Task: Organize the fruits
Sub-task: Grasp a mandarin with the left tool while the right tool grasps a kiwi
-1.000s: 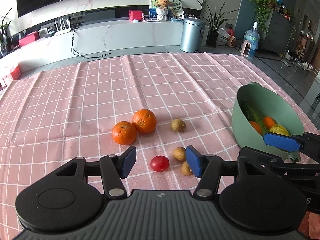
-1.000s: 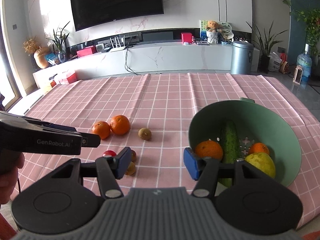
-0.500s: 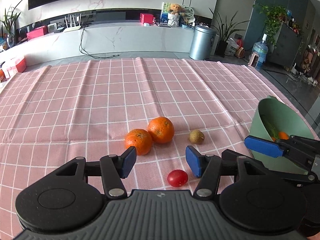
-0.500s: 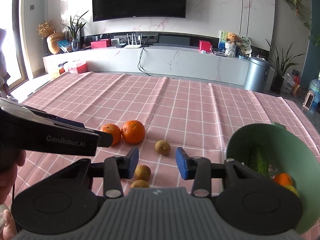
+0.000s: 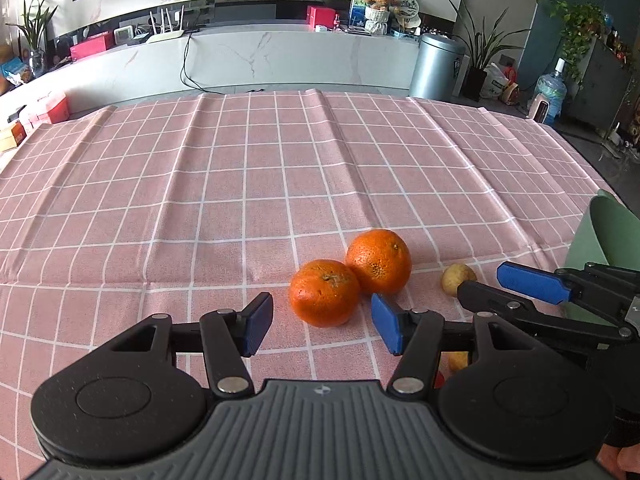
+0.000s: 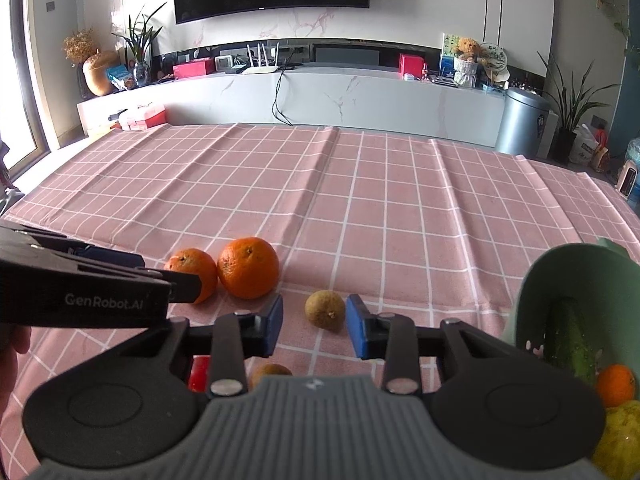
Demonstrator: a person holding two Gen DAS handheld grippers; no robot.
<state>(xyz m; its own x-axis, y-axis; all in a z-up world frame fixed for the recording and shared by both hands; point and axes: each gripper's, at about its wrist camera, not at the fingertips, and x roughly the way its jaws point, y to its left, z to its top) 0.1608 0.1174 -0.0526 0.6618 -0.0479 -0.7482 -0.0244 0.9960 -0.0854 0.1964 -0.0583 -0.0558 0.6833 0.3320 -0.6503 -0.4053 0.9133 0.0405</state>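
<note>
Oranges [image 5: 348,280] sit touching on the pink checked cloth [image 5: 240,184], left of the green bowl [image 6: 560,280]. Left gripper [image 5: 322,322] and right gripper [image 6: 314,326] hover spread apart, empty.

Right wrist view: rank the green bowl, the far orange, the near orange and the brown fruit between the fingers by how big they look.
1. Green bowl
2. Far orange
3. Near orange, partly hidden, so unsure
4. Brown fruit

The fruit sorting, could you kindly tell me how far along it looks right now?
Partly done: the green bowl already holds a cucumber, a small orange and a yellow fruit. Both hand-held grippers, left and right, are open and empty. Two oranges and small brown fruits still lie on the cloth.
</note>
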